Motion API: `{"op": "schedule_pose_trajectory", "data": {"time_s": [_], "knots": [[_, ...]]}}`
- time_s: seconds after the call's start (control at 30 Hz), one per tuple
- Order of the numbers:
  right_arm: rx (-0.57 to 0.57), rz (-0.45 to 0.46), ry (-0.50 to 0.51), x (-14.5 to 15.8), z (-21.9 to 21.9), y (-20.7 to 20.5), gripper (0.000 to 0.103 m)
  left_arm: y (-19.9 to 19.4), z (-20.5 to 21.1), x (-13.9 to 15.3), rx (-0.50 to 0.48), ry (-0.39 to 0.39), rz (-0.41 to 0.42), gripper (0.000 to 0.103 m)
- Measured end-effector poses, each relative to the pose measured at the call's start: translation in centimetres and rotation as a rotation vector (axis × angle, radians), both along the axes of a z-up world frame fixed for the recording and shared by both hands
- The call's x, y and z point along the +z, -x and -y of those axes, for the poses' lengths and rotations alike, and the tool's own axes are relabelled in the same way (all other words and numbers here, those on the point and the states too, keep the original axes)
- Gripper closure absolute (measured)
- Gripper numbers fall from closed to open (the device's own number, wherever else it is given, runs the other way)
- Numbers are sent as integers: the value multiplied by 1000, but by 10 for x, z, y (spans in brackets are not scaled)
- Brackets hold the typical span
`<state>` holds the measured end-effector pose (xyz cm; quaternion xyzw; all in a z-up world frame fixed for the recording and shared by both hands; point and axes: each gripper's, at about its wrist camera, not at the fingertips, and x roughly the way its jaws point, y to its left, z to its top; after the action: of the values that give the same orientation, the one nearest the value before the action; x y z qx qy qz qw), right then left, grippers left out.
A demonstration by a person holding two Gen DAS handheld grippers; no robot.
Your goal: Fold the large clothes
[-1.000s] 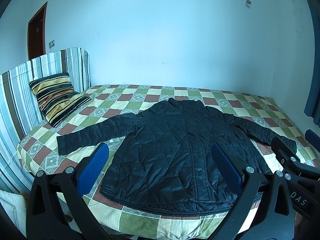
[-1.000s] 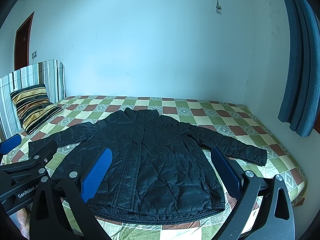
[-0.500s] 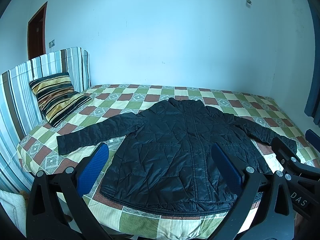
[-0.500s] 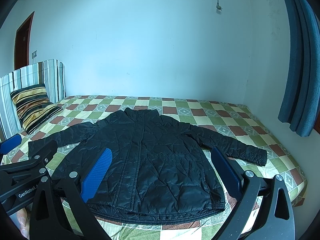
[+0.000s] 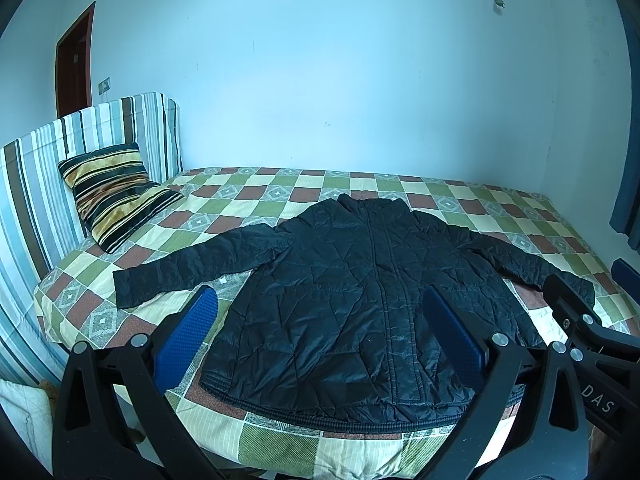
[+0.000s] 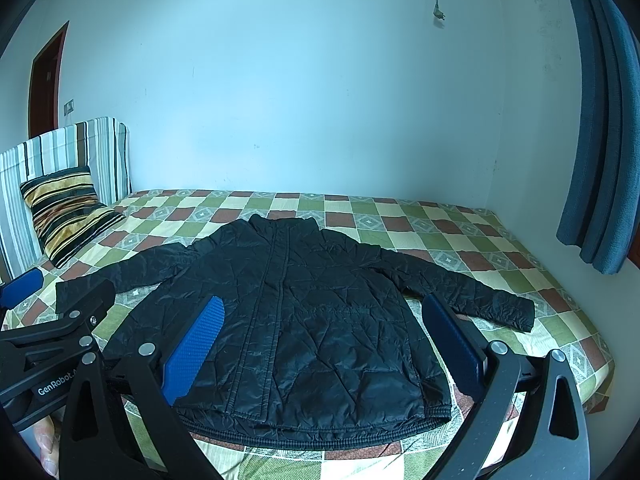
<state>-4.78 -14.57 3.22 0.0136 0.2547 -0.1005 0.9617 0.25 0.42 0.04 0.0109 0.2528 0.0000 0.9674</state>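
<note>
Left wrist view showed the black quilted jacket [image 5: 360, 300] spread flat, front up, on the checked bedspread [image 5: 280, 188], both sleeves stretched out sideways, hem toward the near edge; the left gripper [image 5: 324, 328] hung above the hem with its blue-padded fingers [image 5: 188, 336] wide apart, holding nothing; the right gripper [image 6: 324, 336] was likewise spread and empty over the jacket; a striped pillow [image 5: 116, 192] leaned against the striped headboard [image 5: 36, 168].

Left gripper [image 5: 320, 340] jaws wide apart, right gripper [image 6: 326, 346] likewise, seemingly level
</note>
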Motion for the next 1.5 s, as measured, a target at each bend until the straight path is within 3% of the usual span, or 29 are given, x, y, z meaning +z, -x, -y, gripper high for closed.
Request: {"op": "schedule_pose_trajectory", "data": {"time_s": [0.47,0.8,0.93,1.17,1.4,1.5], "knots": [[6,-10,1,-2,-3,-4,5,-3,-5,-4,-1,-5,-14,2],[10,-117,-29,-44,8,-50,5,-54,-1,-49,-11,-29,-118,2],[-17,-170,-55,-69,27,-76,5,-88,0,-75,29,-54,-175,2],[-194,-217,-153,-110,119,-118,5,-153,-27,-122,148,-79,-290,2],[-528,-279,-173,-160,258,-138,5,-196,-65,-152,288,-75,-348,2],[-618,-292,-187,-172,296,-137,6,-209,-76,-160,329,-87,-364,2]]}}
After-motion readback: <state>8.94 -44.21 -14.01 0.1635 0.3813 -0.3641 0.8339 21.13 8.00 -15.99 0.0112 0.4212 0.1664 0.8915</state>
